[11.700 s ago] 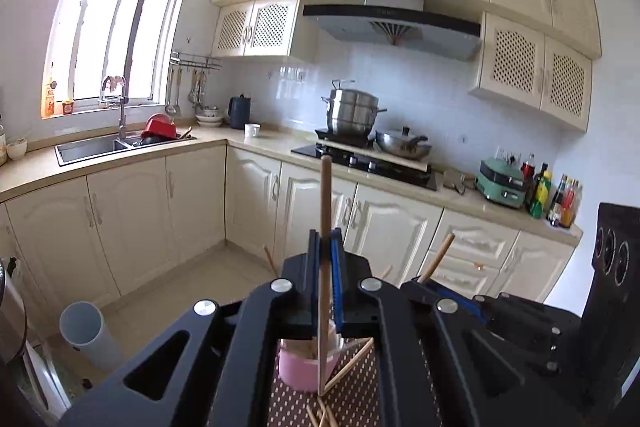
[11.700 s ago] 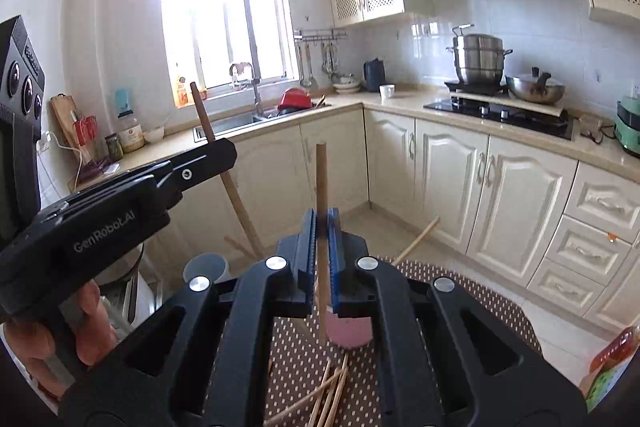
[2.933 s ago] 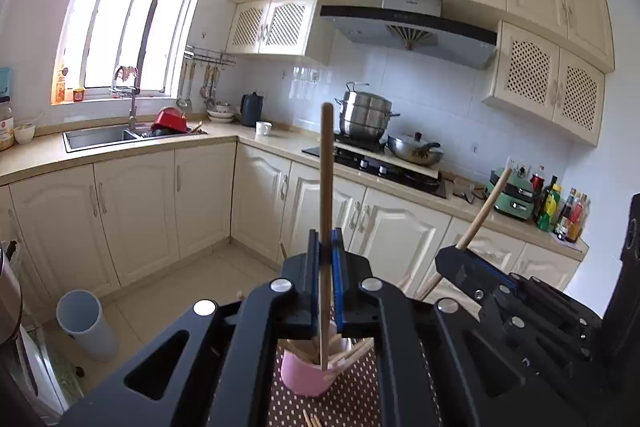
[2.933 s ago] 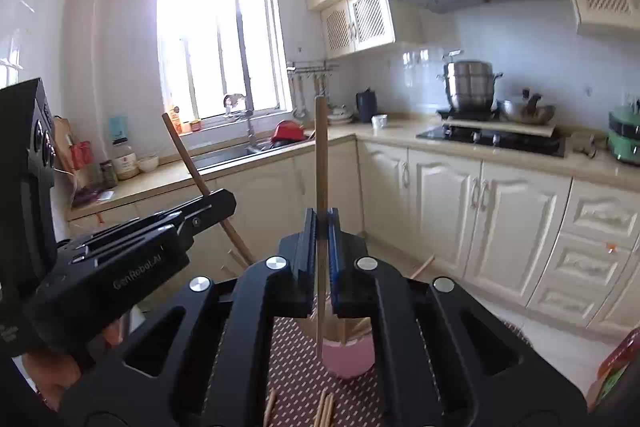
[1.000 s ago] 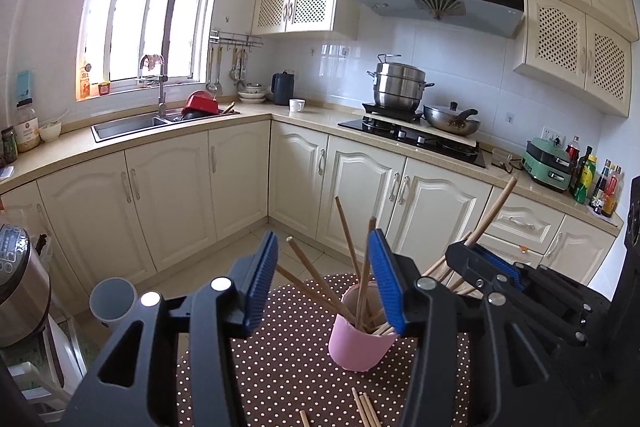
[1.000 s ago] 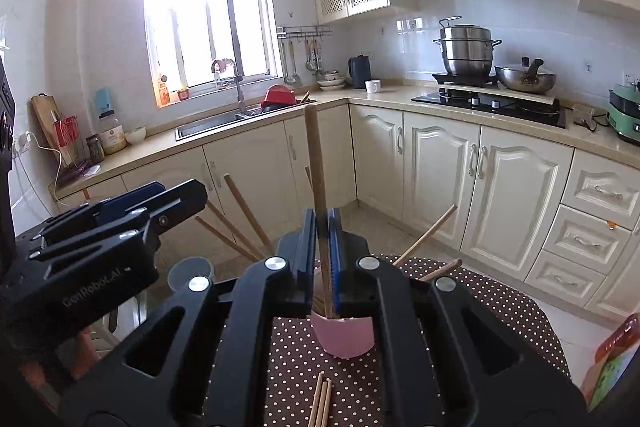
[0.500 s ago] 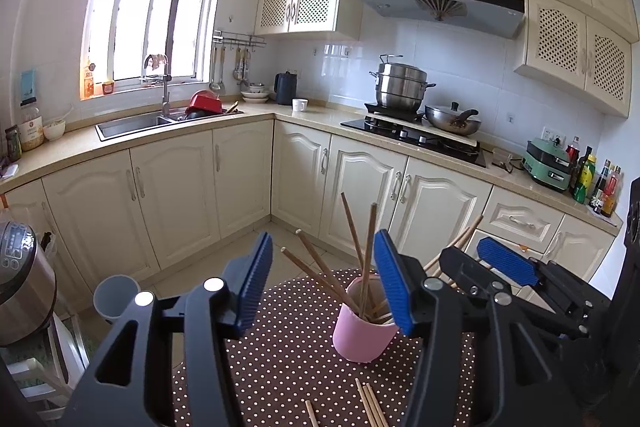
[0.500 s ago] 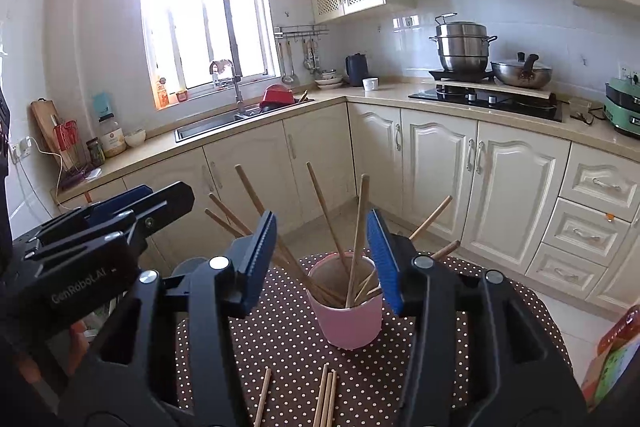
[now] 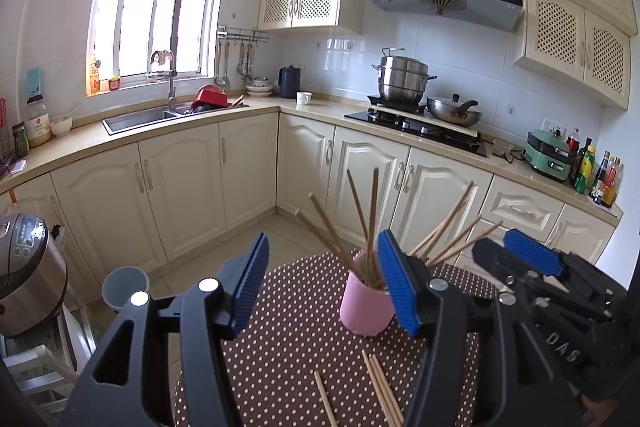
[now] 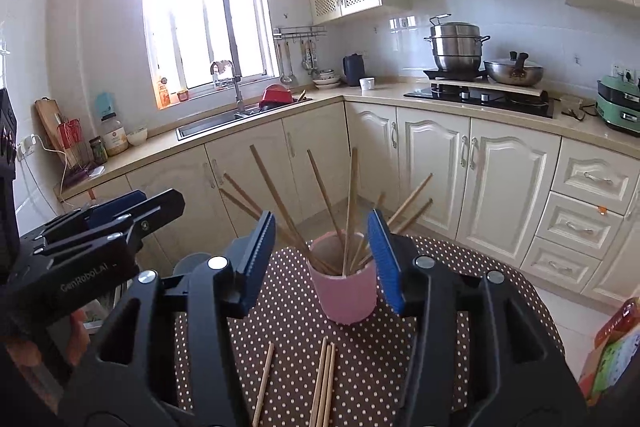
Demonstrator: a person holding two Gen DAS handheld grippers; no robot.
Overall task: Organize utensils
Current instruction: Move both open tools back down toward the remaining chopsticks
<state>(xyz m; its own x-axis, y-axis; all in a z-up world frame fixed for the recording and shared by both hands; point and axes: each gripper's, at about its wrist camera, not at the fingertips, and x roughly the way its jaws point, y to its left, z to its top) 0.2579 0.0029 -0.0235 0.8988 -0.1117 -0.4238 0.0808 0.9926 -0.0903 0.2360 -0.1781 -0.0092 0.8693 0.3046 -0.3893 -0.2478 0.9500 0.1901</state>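
Both grippers are hovering over a table with a brown polka-dot cloth [image 10: 460,267], and neither one is holding anything. The left gripper [image 9: 322,285] has its blue pads spread wide and has just been opening a bit further, with nothing pinched between them. The right gripper [image 10: 322,261] has its jaws apart too, having popped open from a tight squeeze, and the gap between its pads is empty. The pink cup [image 10: 344,279] sits upright on the cloth just past the fingertips, stuffed with wooden chopsticks [image 10: 350,203] that fan out in all directions. A few loose chopsticks [image 10: 324,379] lie flat on the cloth in front of the cup, three close together and one off by itself on the left. From the left camera the cup [image 9: 366,303] looks half tucked behind the right-hand pad; it seems not to touch, but it's hard to tell with the fisheye.
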